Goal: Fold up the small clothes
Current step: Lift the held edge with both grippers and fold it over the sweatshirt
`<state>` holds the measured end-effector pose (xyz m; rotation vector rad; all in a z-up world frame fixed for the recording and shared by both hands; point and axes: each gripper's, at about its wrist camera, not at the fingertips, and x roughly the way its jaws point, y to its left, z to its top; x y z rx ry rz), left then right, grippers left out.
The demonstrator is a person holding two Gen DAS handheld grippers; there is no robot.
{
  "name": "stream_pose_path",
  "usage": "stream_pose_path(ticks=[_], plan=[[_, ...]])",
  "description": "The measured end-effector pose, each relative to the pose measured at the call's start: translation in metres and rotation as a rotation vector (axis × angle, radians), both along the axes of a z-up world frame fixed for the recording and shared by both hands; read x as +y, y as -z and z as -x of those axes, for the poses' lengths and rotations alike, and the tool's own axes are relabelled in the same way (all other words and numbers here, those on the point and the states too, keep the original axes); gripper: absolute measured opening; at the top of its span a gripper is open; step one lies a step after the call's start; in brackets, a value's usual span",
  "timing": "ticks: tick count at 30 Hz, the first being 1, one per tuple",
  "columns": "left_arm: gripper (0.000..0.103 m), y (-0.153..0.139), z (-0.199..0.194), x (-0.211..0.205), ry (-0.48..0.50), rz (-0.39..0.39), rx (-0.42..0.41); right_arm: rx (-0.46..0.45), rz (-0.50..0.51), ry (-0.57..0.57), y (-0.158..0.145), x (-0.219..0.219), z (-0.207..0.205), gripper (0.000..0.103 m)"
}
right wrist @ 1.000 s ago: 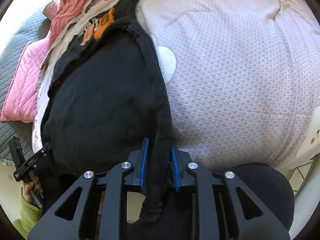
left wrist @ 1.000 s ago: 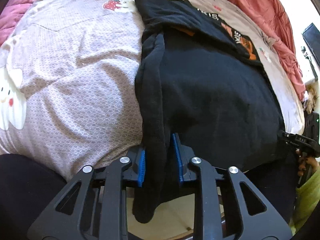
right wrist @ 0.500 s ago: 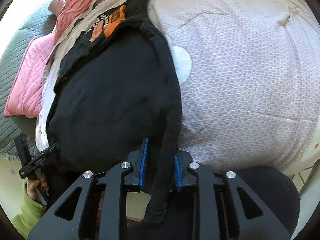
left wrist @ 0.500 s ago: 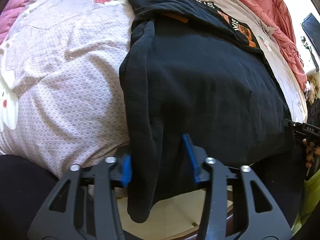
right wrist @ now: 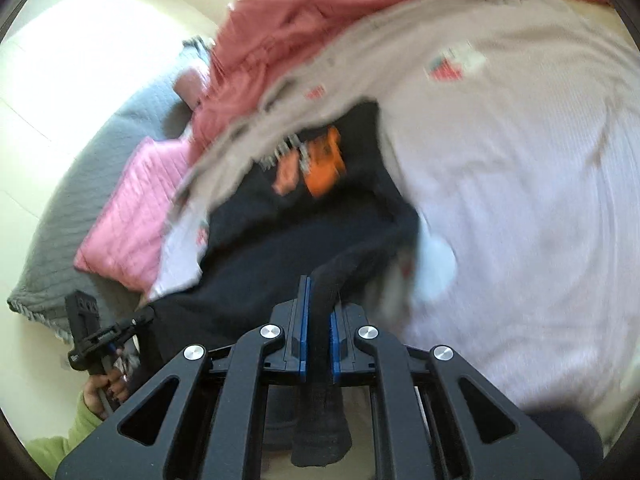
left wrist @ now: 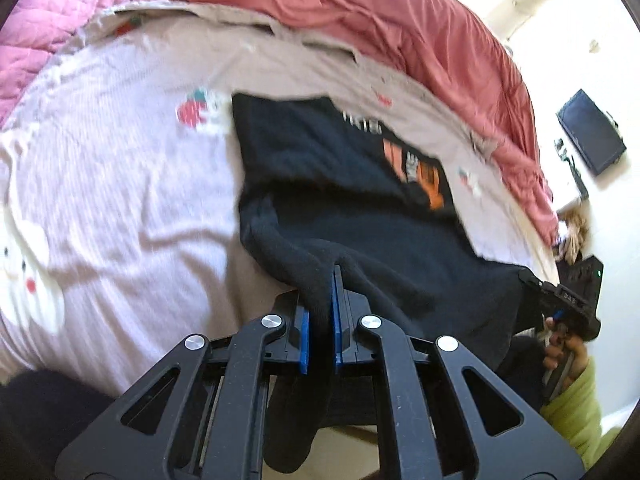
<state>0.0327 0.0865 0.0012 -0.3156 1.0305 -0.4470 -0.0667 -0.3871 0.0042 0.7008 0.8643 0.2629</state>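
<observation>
Left gripper [left wrist: 320, 312]: blue pads clamped on a bunched fold of the black garment [left wrist: 340, 184], near its corner. The jaws have just been closing, cloth between them. A tail of fabric hangs down behind the pads, over the gripper body. Ahead of the fingers the garment runs away across the bed cover [left wrist: 120, 184], lifted at the gripped edge, far end flat with an orange and white print facing up.

Right gripper [right wrist: 319, 312]: jaws shut on the other near corner of the same garment; a dark strip of cloth runs up between the pads and drapes down behind them. Print sits ahead and slightly left of its fingers.

The near edge of the garment spans from one gripper to the other. In the left wrist view the right gripper shows far right, held by a hand [left wrist: 564, 348] in a green sleeve [left wrist: 580, 412], with cloth reaching it. Right wrist view mirrors this at lower left.

Beyond the garment: red blanket [left wrist: 400, 28] bunched at the far side of the bed. Pink quilt [right wrist: 132, 216] to the left of the right gripper, grey cover [right wrist: 72, 216] beyond it. Both views are motion-blurred, so the print text is unreadable.
</observation>
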Motion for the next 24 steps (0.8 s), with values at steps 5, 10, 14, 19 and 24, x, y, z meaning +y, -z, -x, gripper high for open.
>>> stream_pose_path(ticks=[5, 10, 14, 19, 24], plan=[[0.003, -0.009, -0.033, 0.001, -0.054, 0.021, -0.038, -0.088, 0.005, 0.037, -0.020, -0.003, -0.037, 0.007], [0.003, -0.009, -0.065, 0.007, -0.108, 0.048, -0.019, -0.109, 0.022, 0.086, -0.031, -0.009, -0.086, 0.007], [0.003, 0.002, -0.086, 0.001, -0.130, 0.013, 0.004, -0.089, 0.044, 0.118, -0.015, -0.010, -0.120, 0.007], [0.003, 0.025, -0.111, -0.005, -0.166, -0.026, 0.030, 0.015, 0.214, 0.117, 0.033, -0.009, -0.143, 0.007], [0.006, 0.043, -0.126, -0.003, -0.200, -0.012, 0.067, 0.076, 0.122, 0.135, 0.054, -0.027, -0.150, 0.007]])
